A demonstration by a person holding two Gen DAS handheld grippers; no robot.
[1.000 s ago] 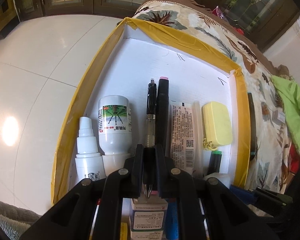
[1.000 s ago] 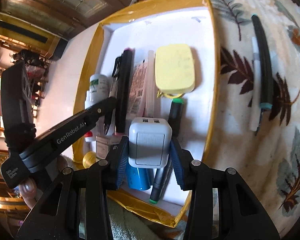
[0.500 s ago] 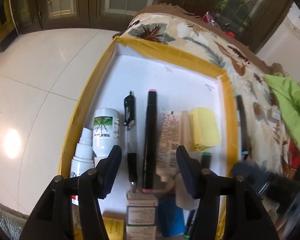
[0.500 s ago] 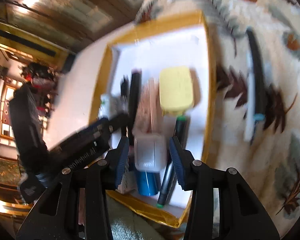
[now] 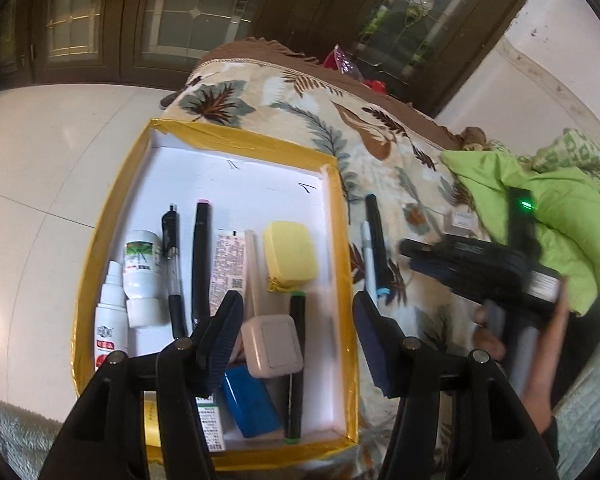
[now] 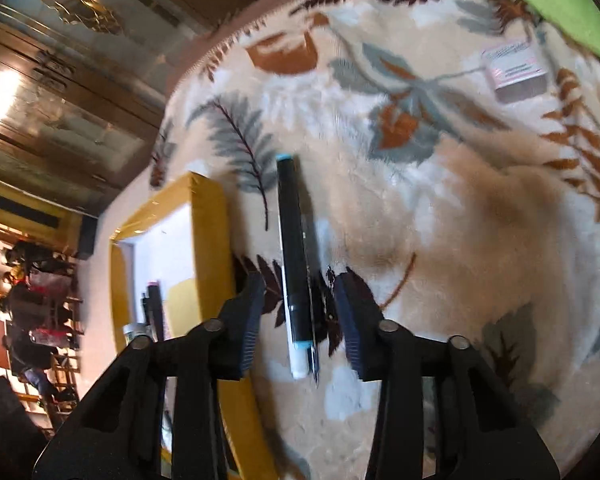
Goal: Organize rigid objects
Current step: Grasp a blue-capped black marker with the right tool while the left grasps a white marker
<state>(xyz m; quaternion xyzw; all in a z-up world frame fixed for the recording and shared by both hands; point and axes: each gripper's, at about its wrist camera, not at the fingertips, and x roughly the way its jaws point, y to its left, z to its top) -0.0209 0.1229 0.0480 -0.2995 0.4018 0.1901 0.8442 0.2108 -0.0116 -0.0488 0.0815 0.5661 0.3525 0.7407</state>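
A white tray with a yellow taped rim [image 5: 342,240] lies on a leaf-patterned blanket. It holds two white bottles, a black pen [image 5: 172,256], a pink-capped marker, a yellow case [image 5: 290,252], a white charger [image 5: 272,340] and a green-capped marker. My left gripper [image 5: 298,308] hovers open over the tray's near end with nothing in it. To the right of the tray lies a black marker with teal ends [image 6: 294,248], with a thin white pen [image 5: 367,256] against it. My right gripper [image 6: 300,292] straddles that marker. Its jaws are closing and the pads are still clear of it.
A small pink-and-white box [image 6: 516,70] sits on the blanket beyond the marker. Green cloth [image 5: 540,200] is bunched at the far right. The tray's near end is packed with a blue object [image 5: 252,404] and small boxes. White floor tiles lie to the left.
My left gripper let go of the black pen in the tray, opened and rose. My right gripper left the white charger in the tray and swung right over the marker on the blanket.
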